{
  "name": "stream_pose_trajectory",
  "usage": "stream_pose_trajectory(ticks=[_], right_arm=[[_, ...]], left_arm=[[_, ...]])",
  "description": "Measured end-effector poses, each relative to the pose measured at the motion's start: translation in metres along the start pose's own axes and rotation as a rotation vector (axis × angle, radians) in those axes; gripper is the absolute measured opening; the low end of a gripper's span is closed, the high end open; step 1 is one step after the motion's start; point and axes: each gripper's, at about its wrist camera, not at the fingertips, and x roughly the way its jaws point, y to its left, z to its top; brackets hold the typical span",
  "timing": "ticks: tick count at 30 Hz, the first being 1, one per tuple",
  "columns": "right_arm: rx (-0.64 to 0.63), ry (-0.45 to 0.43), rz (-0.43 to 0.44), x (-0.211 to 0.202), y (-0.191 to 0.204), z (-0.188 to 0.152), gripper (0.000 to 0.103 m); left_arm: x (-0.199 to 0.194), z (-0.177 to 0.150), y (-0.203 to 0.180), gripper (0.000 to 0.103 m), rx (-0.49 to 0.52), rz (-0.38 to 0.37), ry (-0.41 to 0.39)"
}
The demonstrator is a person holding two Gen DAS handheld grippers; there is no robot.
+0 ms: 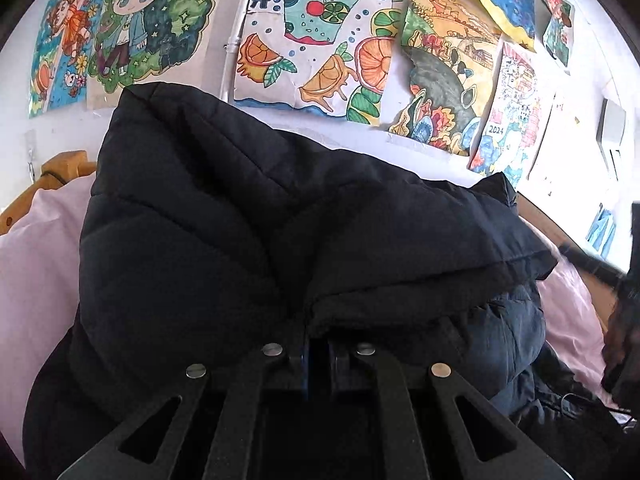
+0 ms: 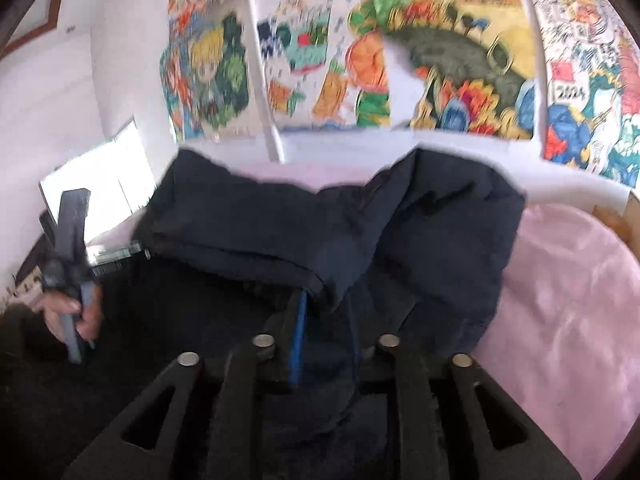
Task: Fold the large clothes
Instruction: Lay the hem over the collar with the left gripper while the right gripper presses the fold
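Observation:
A large dark navy quilted jacket (image 1: 240, 220) lies bunched on a pink bed, folded over on itself. My left gripper (image 1: 318, 344) is shut on a thick fold of its edge, and the fabric hides the fingertips. In the right wrist view the jacket (image 2: 420, 220) is blurred. My right gripper (image 2: 326, 340) has its blue-padded jaws apart, with a jacket fold draped over and between them; I see no pinch. At that view's left edge a hand (image 2: 64, 312) holds the other gripper's body against the jacket's edge.
Pink bedding (image 1: 36, 260) (image 2: 560, 300) surrounds the jacket. A white wall close behind carries several coloured drawings (image 1: 312, 40). A wooden bed post (image 1: 60, 168) stands at the left and a wooden rail (image 1: 560, 232) runs along the right.

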Motion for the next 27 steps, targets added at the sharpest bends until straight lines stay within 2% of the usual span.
stream_pose_trajectory(ticks=[2,4,6,9,12,14,16,21,23,25,27], right_arm=[[-0.001,-0.048,0.001,-0.01,0.0,0.01,0.041],[-0.012,-0.106,0.039,-0.018,0.004,0.021,0.043],[-0.016,-0.123,0.021,-0.011,0.011,0.033,0.043],[-0.047,-0.072,0.019,0.024,0.026,0.049,0.043],[-0.081,0.028,0.012,0.07,0.044,0.052,0.031],[-0.096,0.085,-0.035,0.093,0.051,0.045,0.029],[-0.105,0.107,-0.067,0.111,0.052,0.033,0.029],[-0.062,0.112,-0.063,0.125,0.041,0.013,0.029],[-0.049,0.105,-0.054,0.127,0.038,0.011,0.029],[-0.032,0.094,-0.05,0.13,0.036,0.008,0.029],[-0.022,0.084,-0.057,0.131,0.037,0.006,0.029]], left_arm=[[0.0,0.0,0.001,0.007,-0.003,-0.002,0.0],[0.0,-0.001,0.001,0.007,-0.003,-0.003,0.001],[0.0,-0.002,0.0,0.007,0.002,-0.001,0.004],[0.0,-0.001,0.0,0.007,0.006,-0.004,0.007],[-0.001,-0.001,0.0,0.007,0.008,-0.012,0.009],[-0.001,0.0,0.001,0.007,0.005,-0.02,0.011],[-0.003,0.0,0.002,0.009,0.001,-0.032,0.024],[-0.023,0.003,0.008,0.015,-0.034,-0.131,0.051],[-0.038,0.005,0.007,0.028,-0.022,-0.148,0.016],[-0.049,0.013,0.001,0.063,0.0,-0.134,-0.026],[-0.055,0.024,-0.008,0.066,0.03,-0.137,-0.072]])
